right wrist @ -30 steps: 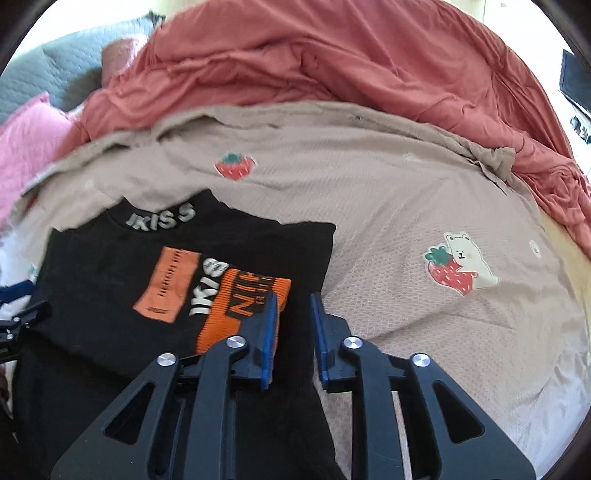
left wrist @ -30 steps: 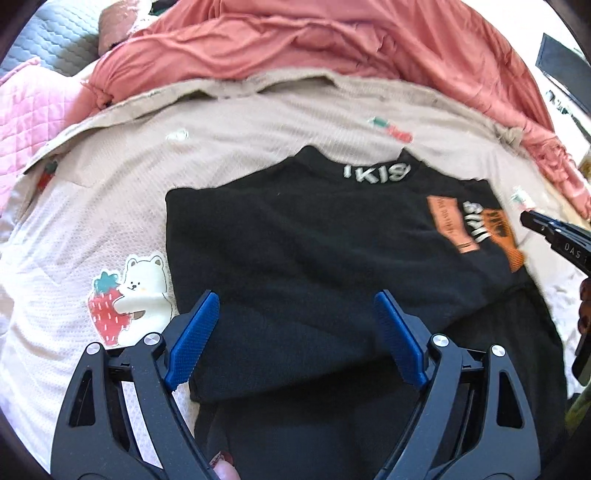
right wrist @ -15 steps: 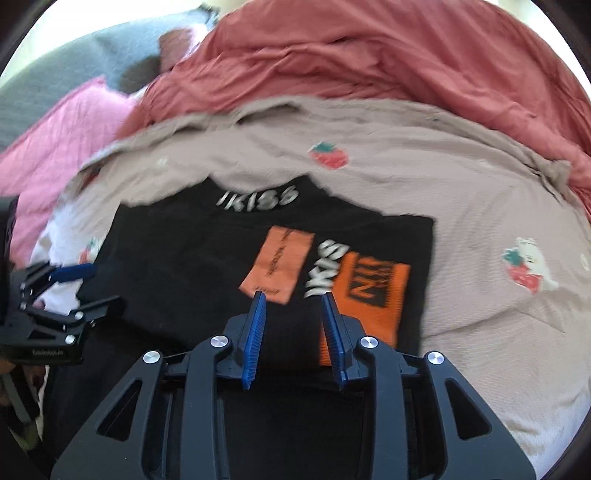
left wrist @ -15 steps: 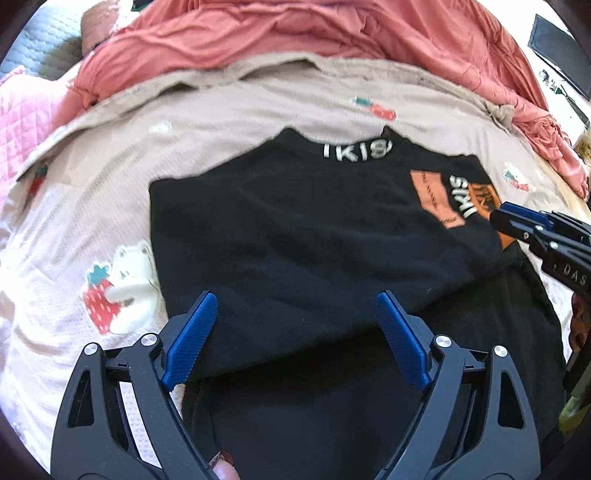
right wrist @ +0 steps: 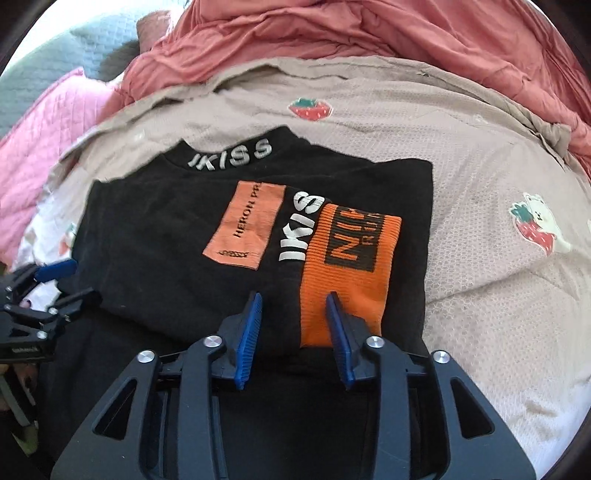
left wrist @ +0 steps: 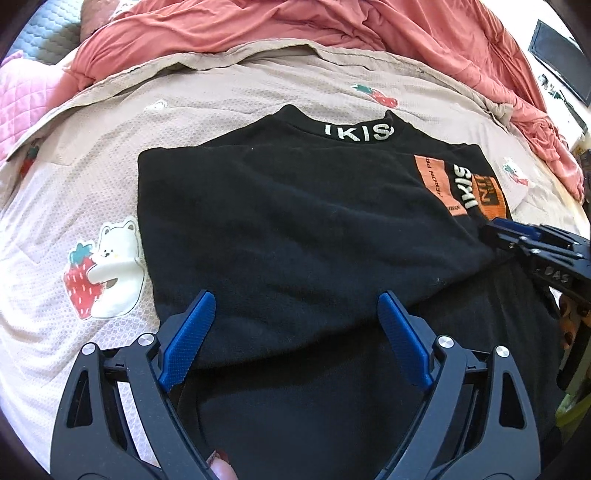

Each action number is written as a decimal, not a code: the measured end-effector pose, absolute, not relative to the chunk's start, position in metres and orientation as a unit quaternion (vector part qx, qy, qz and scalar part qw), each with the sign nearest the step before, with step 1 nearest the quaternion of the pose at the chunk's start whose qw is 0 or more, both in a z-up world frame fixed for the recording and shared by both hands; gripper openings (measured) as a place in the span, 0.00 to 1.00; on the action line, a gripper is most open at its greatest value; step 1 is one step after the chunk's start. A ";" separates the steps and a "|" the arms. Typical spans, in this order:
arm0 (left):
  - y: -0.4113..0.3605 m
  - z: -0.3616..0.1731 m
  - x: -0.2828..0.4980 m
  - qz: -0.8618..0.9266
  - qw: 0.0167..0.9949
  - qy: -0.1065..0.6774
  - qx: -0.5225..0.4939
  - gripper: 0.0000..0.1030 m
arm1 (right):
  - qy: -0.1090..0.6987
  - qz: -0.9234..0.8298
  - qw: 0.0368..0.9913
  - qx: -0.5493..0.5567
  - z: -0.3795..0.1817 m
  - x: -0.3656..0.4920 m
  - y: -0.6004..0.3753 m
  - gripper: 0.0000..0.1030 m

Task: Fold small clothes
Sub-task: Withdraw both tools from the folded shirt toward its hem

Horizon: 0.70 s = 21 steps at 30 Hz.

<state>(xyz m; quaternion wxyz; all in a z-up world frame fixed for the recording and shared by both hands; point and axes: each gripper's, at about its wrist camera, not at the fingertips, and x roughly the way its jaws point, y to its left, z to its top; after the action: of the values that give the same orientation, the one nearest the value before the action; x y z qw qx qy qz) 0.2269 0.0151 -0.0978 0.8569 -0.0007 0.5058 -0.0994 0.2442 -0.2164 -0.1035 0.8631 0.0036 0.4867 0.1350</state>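
Bear patch (left wrist: pixel 110 266): a white bear hugging a strawberry, printed on the beige blanket (left wrist: pixel 92 166), far to the left.
Left gripper (left wrist: pixel 295 317): its blue fingers are wide apart. It holds nothing. It hangs just over the near edge of the folded top part.
Black sweater (left wrist: pixel 295 221): it lies flat on the beige blanket, in the middle of the bed. The collar with white letters points away from us.
What is done: both sides look folded in, so the sweater is a neat block. An orange cuff (right wrist: pixel 351 266) lies on top, on the right.
What is left: I think the bottom part, the dark cloth near the grippers, has yet to be folded up. Then the job looks finished.
Right gripper (right wrist: pixel 291 325): its blue fingers are a little apart, not pinching. One finger is at the near end of the orange cuff, the other over black cloth.
Pink quilt (right wrist: pixel 332 33): bunched up behind the blanket, far from the sweater.
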 end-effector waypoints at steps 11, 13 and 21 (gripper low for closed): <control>0.029 -0.076 0.215 -0.101 0.861 0.495 -0.056 0.84 | 0.437 0.123 0.890 0.048 -0.069 0.215 -0.241 0.68; 0.030 -0.074 0.212 -0.096 0.864 0.492 -0.054 0.86 | 0.433 0.119 0.892 0.049 -0.068 0.214 -0.242 0.78; 0.034 -0.053 0.201 -0.076 0.880 0.467 -0.033 0.91 | 0.401 0.115 0.907 0.059 -0.046 0.203 -0.241 0.93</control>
<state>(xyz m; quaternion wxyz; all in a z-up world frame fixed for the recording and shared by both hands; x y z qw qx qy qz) 0.2007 0.0342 -0.0531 0.8803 -0.0331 0.4672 -0.0758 0.2029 -0.2409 -0.0456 0.9071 0.0595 0.4007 0.1147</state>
